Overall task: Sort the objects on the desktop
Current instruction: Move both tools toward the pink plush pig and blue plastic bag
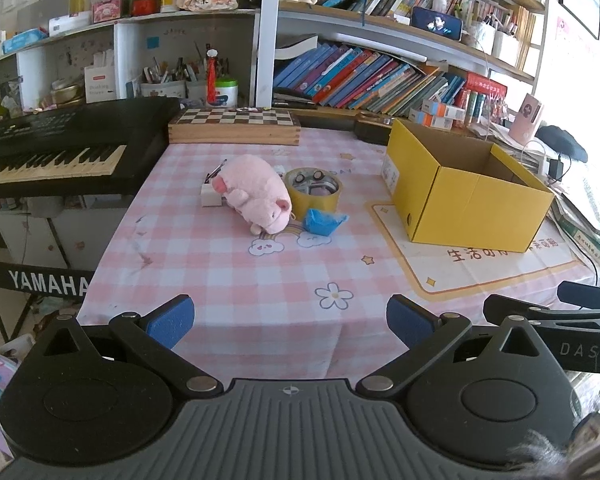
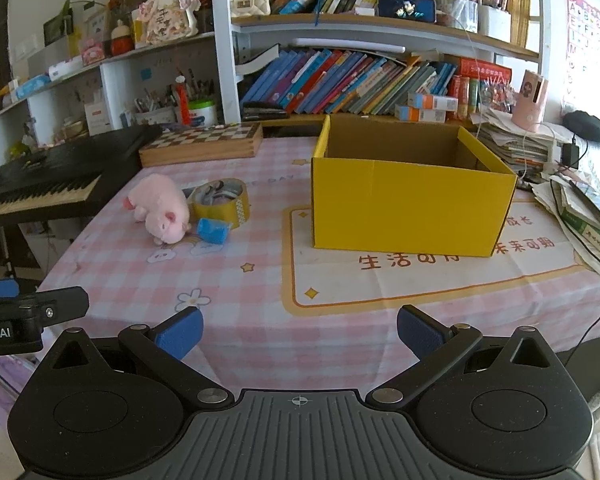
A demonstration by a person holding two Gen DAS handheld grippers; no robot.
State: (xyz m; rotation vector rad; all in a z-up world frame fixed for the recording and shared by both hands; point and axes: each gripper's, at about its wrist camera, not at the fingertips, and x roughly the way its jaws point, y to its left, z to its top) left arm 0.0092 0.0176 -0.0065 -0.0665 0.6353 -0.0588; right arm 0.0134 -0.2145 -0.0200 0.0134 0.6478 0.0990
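A pink plush pig (image 1: 256, 194) (image 2: 162, 208) lies on the pink checked tablecloth. Beside it stand a yellow tape roll (image 1: 313, 193) (image 2: 221, 200) with small items inside, a blue crumpled piece (image 1: 324, 221) (image 2: 213, 230) and a white block (image 1: 211, 195). An open yellow cardboard box (image 1: 466, 192) (image 2: 410, 196) stands to the right, with nothing showing inside. My left gripper (image 1: 290, 322) is open at the table's near edge, well short of the pig. My right gripper (image 2: 300, 330) is open too, in front of the box, and holds nothing.
A black keyboard (image 1: 52, 152) (image 2: 40, 184) borders the table on the left. A wooden chessboard box (image 1: 235, 124) (image 2: 202, 142) lies at the back. Bookshelves rise behind. Piled papers and cables (image 2: 572, 184) crowd the right edge.
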